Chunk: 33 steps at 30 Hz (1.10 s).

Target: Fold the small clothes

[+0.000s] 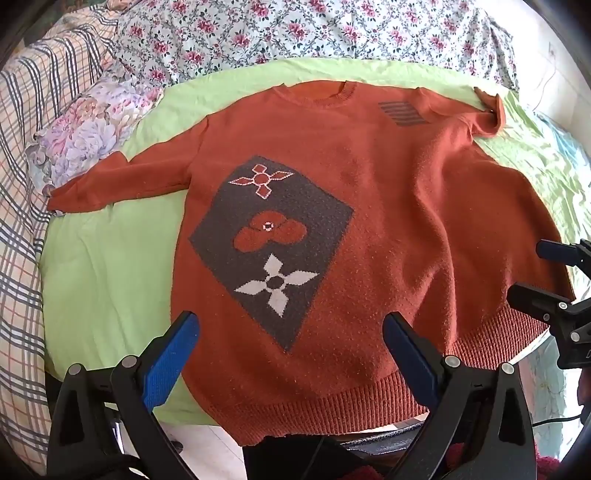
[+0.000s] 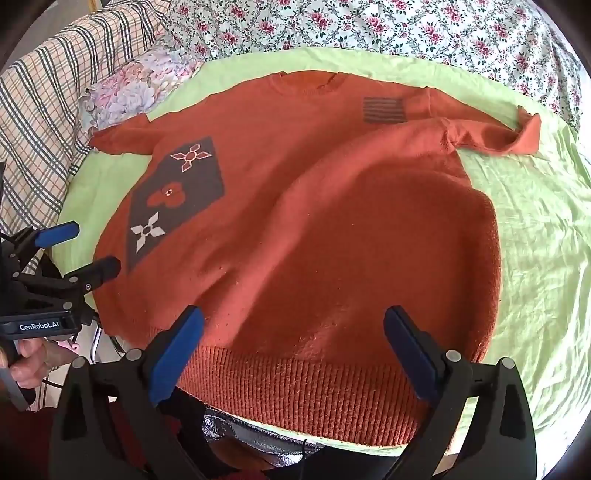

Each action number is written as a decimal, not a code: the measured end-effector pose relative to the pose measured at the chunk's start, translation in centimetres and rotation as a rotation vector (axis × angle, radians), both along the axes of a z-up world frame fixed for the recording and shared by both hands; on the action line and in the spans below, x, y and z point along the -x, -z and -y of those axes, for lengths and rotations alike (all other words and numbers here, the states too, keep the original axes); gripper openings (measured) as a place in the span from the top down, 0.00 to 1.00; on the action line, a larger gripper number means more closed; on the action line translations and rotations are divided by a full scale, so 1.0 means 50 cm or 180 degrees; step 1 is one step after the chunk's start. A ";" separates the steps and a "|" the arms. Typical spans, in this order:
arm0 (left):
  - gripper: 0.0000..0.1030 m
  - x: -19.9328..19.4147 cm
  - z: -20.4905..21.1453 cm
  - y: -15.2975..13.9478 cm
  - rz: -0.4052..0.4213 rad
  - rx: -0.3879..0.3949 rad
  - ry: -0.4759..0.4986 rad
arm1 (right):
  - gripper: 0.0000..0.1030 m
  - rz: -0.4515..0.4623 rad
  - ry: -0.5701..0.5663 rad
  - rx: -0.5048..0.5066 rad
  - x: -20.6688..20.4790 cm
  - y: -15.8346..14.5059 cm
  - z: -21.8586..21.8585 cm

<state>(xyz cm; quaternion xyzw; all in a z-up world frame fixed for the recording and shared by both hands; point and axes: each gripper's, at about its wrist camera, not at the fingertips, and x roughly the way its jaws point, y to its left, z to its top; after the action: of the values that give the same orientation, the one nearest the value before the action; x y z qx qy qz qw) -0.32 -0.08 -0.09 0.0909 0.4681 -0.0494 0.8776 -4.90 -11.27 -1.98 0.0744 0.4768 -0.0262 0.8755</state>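
lying face up on the light green sheet (image 1: 110, 266), the rust-orange knit sweater (image 1: 369, 192) covered most of the sheet's middle, its ribbed hem (image 2: 295, 391) hanging over the near edge and its neckline toward the far edge. a dark grey diamond panel (image 1: 273, 243) with three flower motifs sat on the sweater's front, and a small grey striped patch (image 1: 402, 112) lay near one shoulder. one sleeve (image 1: 122, 181) stretched toward the sheet's left edge, ending just beside a floral pillow (image 1: 85, 136); the other sleeve (image 2: 491, 136) lay bunched near the far right corner. the left gripper (image 1: 291, 336) hovered over the hem at the near edge, its blue-padded fingers (image 1: 170, 358) spread wide apart and holding nothing. the right gripper (image 2: 293, 332) hung over the hem further along the near edge, fingers likewise spread wide with nothing between them. a flowered quilt (image 2: 369, 26) lay beyond the sheet's far edge, and a plaid blanket (image 1: 22, 184) lay past its left edge. in the right wrist view a hand (image 2: 33, 362) gripped the left gripper's handle.
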 end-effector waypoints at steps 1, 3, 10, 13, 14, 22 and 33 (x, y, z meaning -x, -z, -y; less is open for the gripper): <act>0.03 0.001 0.001 0.000 -0.0002 0.0008 0.0004 | 0.05 0.0040 0.0008 -0.0014 0.001 0.000 -0.002; 0.03 -0.001 -0.001 0.002 -0.0001 0.0010 0.0004 | 0.05 0.0036 0.0009 -0.0013 0.000 0.000 -0.002; 0.03 -0.011 -0.003 -0.003 -0.0027 0.0043 0.0001 | 0.05 0.0058 0.0018 -0.0019 -0.009 -0.005 -0.009; 0.03 -0.011 -0.002 -0.001 -0.0027 0.0040 -0.0001 | 0.05 0.0042 0.0011 -0.0015 -0.004 0.001 -0.009; 0.03 -0.012 -0.002 -0.001 -0.0025 0.0040 -0.0002 | 0.05 0.0046 0.0011 -0.0014 -0.004 0.002 -0.010; 0.03 -0.013 -0.005 0.005 -0.0038 0.0052 -0.0016 | 0.05 0.0057 0.0023 -0.0024 -0.003 -0.001 -0.008; 0.03 -0.015 -0.004 0.008 -0.0028 0.0080 -0.0018 | 0.05 0.0056 0.0034 -0.0031 -0.006 -0.001 -0.011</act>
<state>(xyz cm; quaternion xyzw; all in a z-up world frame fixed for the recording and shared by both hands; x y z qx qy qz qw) 0.46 0.13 -0.51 0.0782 0.4716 -0.0532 0.8767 -4.62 -10.72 -1.92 0.0815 0.4688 -0.0279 0.8791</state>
